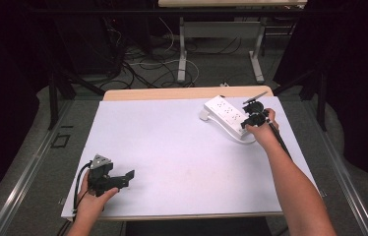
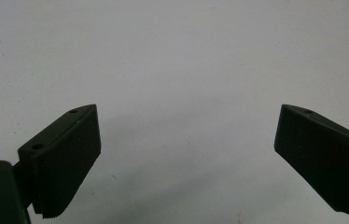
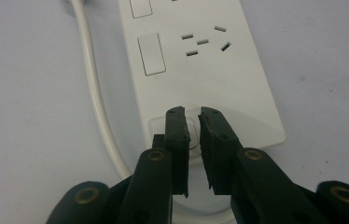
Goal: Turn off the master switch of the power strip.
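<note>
Left gripper (image 1: pixel 125 178) lay gaping on the table (image 1: pixel 182 157); right gripper (image 3: pixel 194 122) pinched nearly closed over the power strip's (image 3: pixel 210 70) end, grasping nothing visible.

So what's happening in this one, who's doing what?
A person works at a white table with a hand-held gripper in each hand. The right hand-held gripper is down at the near end of a white power strip, its jaws nearly closed around a small raised piece there; whether it is actually gripped is hard to tell. The strip's white cord runs alongside. The left hand-held gripper sits wide open over bare table at the near left corner, holding nothing.
</note>
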Demonstrator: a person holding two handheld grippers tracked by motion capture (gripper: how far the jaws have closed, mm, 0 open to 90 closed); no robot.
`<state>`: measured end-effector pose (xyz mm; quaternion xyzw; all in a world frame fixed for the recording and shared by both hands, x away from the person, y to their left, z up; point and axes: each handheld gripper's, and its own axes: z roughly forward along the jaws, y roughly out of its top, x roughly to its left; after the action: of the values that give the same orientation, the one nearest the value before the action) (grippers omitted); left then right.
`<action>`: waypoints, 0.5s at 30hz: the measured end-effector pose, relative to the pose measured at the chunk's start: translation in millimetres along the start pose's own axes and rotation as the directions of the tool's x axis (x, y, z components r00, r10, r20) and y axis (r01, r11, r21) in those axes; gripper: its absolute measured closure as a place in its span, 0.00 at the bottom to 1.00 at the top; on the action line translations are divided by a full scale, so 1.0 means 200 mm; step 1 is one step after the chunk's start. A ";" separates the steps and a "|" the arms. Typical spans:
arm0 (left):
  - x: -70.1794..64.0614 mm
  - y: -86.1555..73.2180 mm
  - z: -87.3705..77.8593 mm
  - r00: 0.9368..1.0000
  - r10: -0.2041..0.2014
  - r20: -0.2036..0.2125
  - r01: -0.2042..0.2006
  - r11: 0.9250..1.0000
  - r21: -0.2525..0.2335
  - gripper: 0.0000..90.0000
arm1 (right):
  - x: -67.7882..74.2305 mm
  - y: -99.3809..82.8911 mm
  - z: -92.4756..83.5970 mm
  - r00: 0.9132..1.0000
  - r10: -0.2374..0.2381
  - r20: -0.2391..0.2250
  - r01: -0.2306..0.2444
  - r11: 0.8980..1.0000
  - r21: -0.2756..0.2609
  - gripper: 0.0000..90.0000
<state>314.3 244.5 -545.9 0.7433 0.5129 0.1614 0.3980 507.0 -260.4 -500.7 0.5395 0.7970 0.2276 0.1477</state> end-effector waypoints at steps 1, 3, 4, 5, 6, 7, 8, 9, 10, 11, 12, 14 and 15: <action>0.00 0.00 0.00 1.000 0.001 -0.002 -0.001 1.000 0.000 0.08 | 0.00 0.00 0.00 1.000 0.008 0.002 -0.008 1.000 0.002 0.87; 0.00 0.00 0.00 1.000 0.002 0.003 -0.002 1.000 0.008 0.08 | 0.00 0.00 -0.01 1.000 0.009 -0.002 -0.009 1.000 -0.005 0.85; 0.00 0.00 0.00 1.000 0.002 0.003 -0.002 1.000 0.008 0.08 | -0.01 0.00 -0.01 1.000 -0.003 -0.001 0.003 1.000 -0.005 0.84; 0.00 0.00 0.00 1.000 0.002 0.004 -0.002 1.000 0.009 0.08 | -0.01 0.00 -0.01 1.000 -0.001 -0.001 0.001 1.000 -0.001 0.82; 0.00 0.00 0.00 1.000 0.001 0.004 -0.001 1.000 0.008 0.08 | -0.01 0.00 -0.01 1.000 -0.001 -0.001 0.001 1.000 -0.001 0.82; 0.00 0.00 0.00 1.000 0.001 0.003 -0.001 1.000 0.009 0.08 | -0.01 0.00 -0.02 1.000 0.006 -0.004 -0.006 1.000 -0.003 0.80; 0.00 0.00 0.00 1.000 0.000 0.002 0.000 1.000 0.005 0.08 | -0.01 0.00 -0.02 1.000 0.006 -0.004 -0.006 1.000 -0.003 0.80; 0.00 0.00 0.00 1.000 -0.001 0.001 0.001 1.000 0.000 0.08 | -0.01 0.00 -0.02 1.000 0.012 -0.003 -0.012 1.000 0.000 0.78; 0.00 0.00 0.00 1.000 0.000 0.004 0.000 1.000 0.006 0.08 | -0.01 0.00 -0.02 1.000 0.015 -0.006 -0.015 1.000 -0.009 0.76; 0.00 0.00 0.00 1.000 0.000 0.002 0.000 1.000 0.003 0.08 | -0.01 0.00 -0.02 1.000 0.009 -0.001 -0.009 1.000 -0.018 0.74; 0.00 0.00 0.00 1.000 0.001 0.002 -0.001 1.000 0.001 0.08 | -0.01 0.00 -0.03 1.000 0.018 -0.007 -0.018 1.000 -0.011 0.69; 0.00 0.00 0.01 1.000 -0.001 0.001 0.001 1.000 -0.001 0.08 | -0.01 0.00 -0.03 1.000 0.019 -0.009 -0.019 1.000 -0.009 0.68; 0.00 0.00 0.01 1.000 -0.001 0.001 0.001 1.000 0.000 0.08 | -0.01 0.00 -0.03 1.000 0.024 -0.004 -0.024 1.000 -0.011 0.66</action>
<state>315.0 244.1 -546.7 0.7431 0.5129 0.1610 0.3985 504.4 -263.9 -495.5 0.5480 0.7893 0.2348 0.1466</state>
